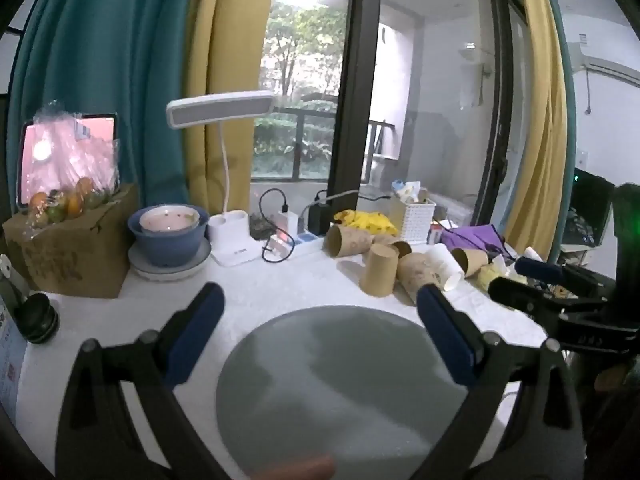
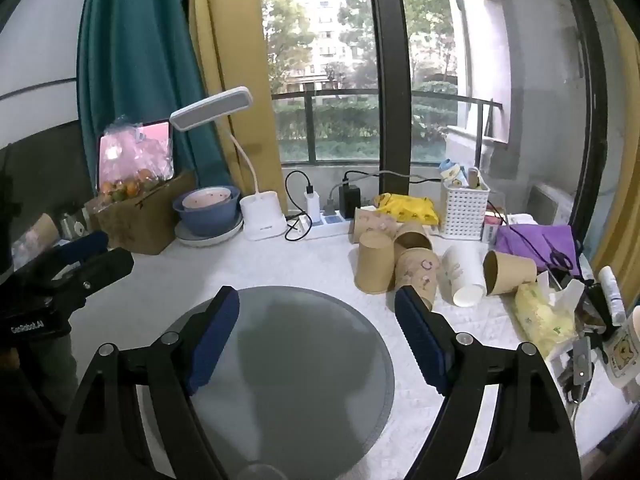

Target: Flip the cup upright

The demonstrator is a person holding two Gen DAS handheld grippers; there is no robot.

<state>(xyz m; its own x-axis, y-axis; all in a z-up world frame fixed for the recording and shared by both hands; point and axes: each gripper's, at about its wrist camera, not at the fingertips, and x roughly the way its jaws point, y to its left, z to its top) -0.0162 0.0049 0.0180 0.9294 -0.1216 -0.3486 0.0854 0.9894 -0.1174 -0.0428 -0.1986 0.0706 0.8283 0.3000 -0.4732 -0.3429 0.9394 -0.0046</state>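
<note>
Several paper cups cluster at the back right of the white table. A plain brown cup [image 2: 375,262] stands upside down; it also shows in the left wrist view [image 1: 380,270]. A patterned brown cup [image 2: 418,270], a white cup [image 2: 464,276] and another brown cup [image 2: 508,272] lie on their sides. My left gripper [image 1: 320,304] is open and empty above the grey round mat [image 1: 340,392]. My right gripper [image 2: 316,300] is open and empty above the same mat [image 2: 292,368], with its right finger just in front of the patterned cup.
A blue bowl stack [image 2: 208,212], a white desk lamp [image 2: 260,216], a power strip [image 2: 320,224] and a white basket [image 2: 466,210] line the back. A cardboard box with fruit [image 1: 72,248] stands left. Purple cloth [image 2: 536,242] and clutter lie right.
</note>
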